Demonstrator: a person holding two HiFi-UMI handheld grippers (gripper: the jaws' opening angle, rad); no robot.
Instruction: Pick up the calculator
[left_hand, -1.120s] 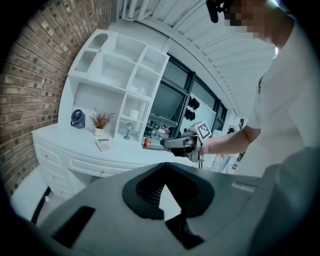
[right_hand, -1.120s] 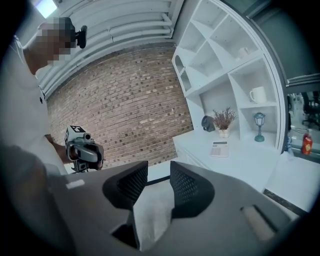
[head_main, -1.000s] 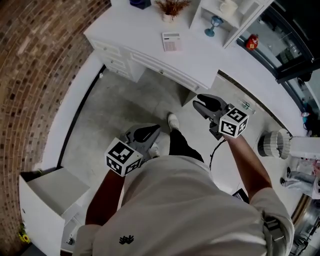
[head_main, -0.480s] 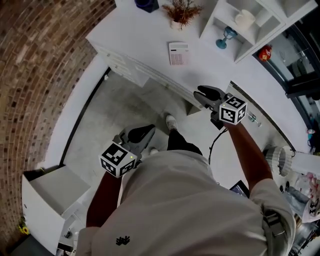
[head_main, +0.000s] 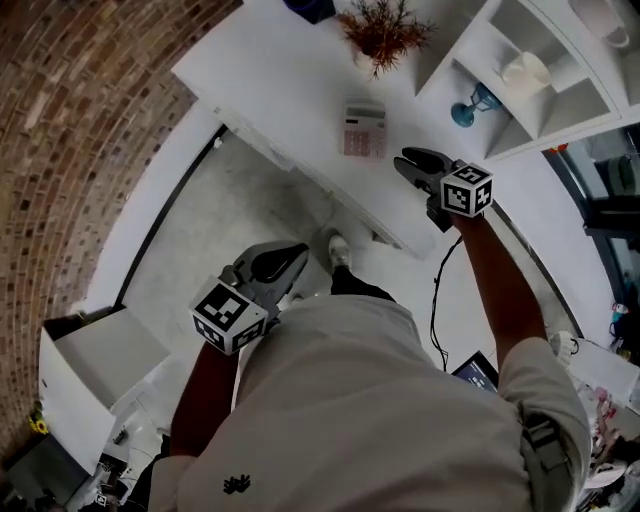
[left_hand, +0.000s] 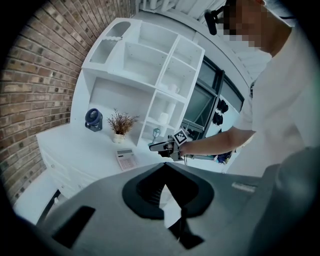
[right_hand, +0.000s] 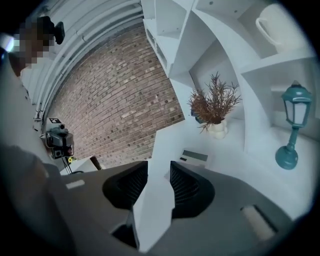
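Observation:
The calculator (head_main: 364, 131) is white with a grey display and lies flat on the white desk (head_main: 270, 70), just in front of a potted dried plant. It also shows in the left gripper view (left_hand: 126, 159) and in the right gripper view (right_hand: 194, 157). My right gripper (head_main: 408, 162) hovers over the desk's near edge, a little right of the calculator, pointing at it. Its jaws stand open with nothing between them (right_hand: 159, 162). My left gripper (head_main: 288, 258) hangs back over the floor beside the person's body, its jaws meeting at the tips (left_hand: 165, 167) and holding nothing.
A dried plant in a white pot (head_main: 383, 35), a teal lamp (head_main: 472, 108) and a white mug (head_main: 527, 72) stand on the desk and shelf unit behind. A brick wall runs along the left. A white cabinet (head_main: 100, 370) sits at lower left, a cable (head_main: 437, 300) on the floor.
The person has stepped toward the desk. My right gripper has gone from above the floor to over the desk edge near the calculator. The left gripper followed forward.

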